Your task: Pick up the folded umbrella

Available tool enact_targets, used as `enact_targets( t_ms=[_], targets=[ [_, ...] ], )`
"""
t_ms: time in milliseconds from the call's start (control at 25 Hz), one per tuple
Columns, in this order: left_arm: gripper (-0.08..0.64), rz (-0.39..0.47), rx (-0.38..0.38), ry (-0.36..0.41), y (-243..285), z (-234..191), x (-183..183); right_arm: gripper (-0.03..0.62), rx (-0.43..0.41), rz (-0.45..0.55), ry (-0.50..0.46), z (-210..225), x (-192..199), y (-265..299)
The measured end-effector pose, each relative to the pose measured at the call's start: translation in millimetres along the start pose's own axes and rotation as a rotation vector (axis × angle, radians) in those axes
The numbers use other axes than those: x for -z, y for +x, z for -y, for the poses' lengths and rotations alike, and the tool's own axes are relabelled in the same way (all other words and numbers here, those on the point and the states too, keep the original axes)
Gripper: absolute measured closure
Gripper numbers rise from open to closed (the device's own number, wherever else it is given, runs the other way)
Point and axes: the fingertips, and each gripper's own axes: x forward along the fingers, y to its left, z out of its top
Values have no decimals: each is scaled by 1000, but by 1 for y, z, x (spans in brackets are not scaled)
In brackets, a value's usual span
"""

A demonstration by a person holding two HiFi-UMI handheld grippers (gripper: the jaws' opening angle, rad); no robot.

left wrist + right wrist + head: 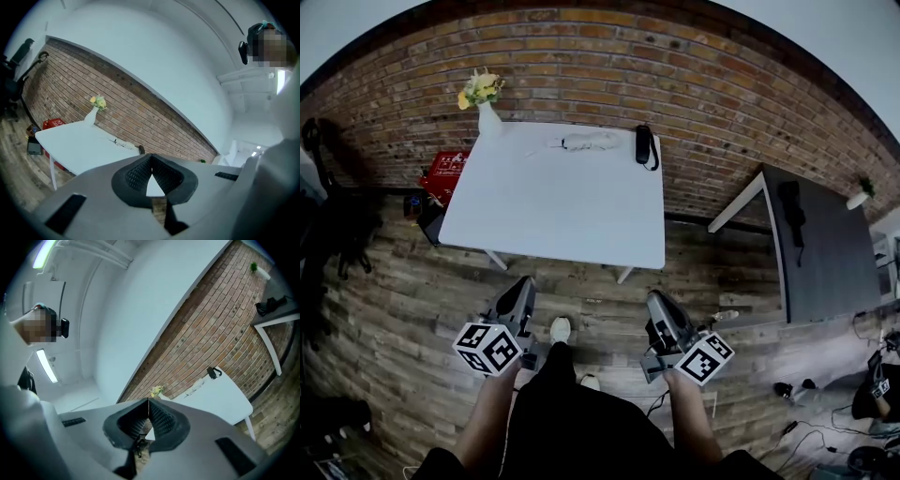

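A black folded umbrella (644,145) with a wrist strap lies at the far right of the white table (562,216), close to the brick wall. In the left gripper view the black umbrella (141,150) is small; in the right gripper view the umbrella (214,372) also sits at the table's far end. A white bundle (589,142) lies just left of it. My left gripper (523,291) and right gripper (661,305) hang over the wooden floor, short of the table's near edge. Both are shut with nothing in them, and their jaws meet at the tips.
A white vase of yellow flowers (485,103) stands at the table's far left corner. A red crate (445,173) sits on the floor to the left. A grey desk (825,253) stands to the right. Cables and gear (872,394) lie on the floor at right.
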Motion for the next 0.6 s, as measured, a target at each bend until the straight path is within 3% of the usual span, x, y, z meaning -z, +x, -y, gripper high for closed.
enact_targets(
  t_ms=[200, 600],
  targets=[
    [546, -28, 42, -2, 45, -18, -24, 571, 34, -7, -48, 15, -13, 46],
    [546, -50, 144, -24, 125, -66, -77, 571, 118, 48, -28, 46, -34, 135]
  ],
)
